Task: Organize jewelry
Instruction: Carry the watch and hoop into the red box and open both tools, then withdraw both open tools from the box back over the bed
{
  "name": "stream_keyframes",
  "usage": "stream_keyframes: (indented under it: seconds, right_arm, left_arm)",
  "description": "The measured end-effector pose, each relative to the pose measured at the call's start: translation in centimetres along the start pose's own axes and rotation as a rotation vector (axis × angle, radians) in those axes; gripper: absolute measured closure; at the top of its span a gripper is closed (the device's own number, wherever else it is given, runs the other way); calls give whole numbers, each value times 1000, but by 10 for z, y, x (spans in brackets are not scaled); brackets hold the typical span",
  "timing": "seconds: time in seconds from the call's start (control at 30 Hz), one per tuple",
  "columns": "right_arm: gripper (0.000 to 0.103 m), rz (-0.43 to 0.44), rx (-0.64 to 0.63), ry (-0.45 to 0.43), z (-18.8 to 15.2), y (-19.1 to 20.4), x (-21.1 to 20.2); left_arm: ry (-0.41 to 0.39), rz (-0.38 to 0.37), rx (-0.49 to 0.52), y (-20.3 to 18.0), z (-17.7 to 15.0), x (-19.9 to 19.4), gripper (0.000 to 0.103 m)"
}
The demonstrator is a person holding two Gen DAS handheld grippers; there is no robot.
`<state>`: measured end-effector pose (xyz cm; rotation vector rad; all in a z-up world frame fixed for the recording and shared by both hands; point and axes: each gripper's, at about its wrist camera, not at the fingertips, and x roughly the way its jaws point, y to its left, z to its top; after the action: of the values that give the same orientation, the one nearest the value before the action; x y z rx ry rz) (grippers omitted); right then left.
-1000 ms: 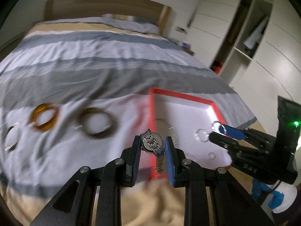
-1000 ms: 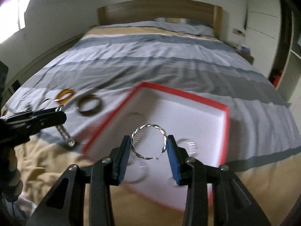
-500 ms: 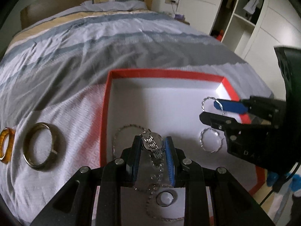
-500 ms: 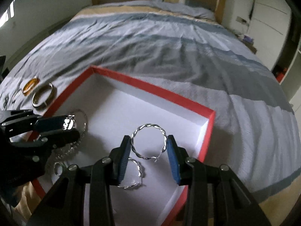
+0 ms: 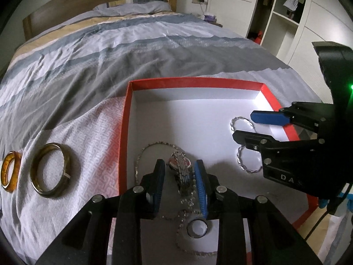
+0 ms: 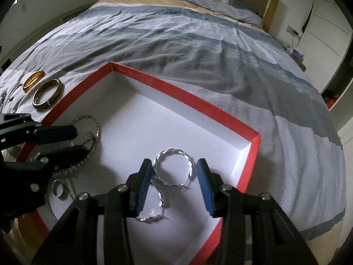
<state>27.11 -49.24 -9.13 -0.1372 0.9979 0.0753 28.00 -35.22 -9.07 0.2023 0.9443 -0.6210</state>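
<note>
A red box [image 5: 126, 119] with a white floor lies on the bed; it also shows in the right wrist view [image 6: 185, 95]. My left gripper [image 5: 179, 172] is open, and a silver watch [image 5: 181, 170] lies between its pads on a chain necklace [image 5: 143, 152]. My right gripper [image 6: 174, 176] is open around a twisted silver hoop [image 6: 174, 170] resting on the box floor. A second hoop [image 6: 154, 212] lies beneath it. A small ring [image 5: 197, 227] lies near the front.
A dark gold bangle [image 5: 51, 173] and an amber bangle [image 5: 10, 171] lie on the bedspread left of the box. A thin silver ring [image 6: 14, 92] lies further left. Wardrobe shelves [image 5: 286, 11] stand to the right.
Both grippers lowered into the box and opened. The watch now lies on the chain and the hoop on the box floor.
</note>
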Motion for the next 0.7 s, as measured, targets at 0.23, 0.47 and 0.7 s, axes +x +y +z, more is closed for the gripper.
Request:
stream_keyframes:
  seconds: [0.23,0.47,0.7]
  right_arm:
    - [63,-27,51,-52,-4,-3,-35]
    - [63,-36,82,-97,-17,12,-85]
    - [63,-7,88,-127,-32,49,-135]
  left_arm:
    - [-50,-11,40,-11,-5,-36,66]
    - [-106,17,39,-13,-19,-92,53]
    - [-144,54,-5,2,-43,-150,50]
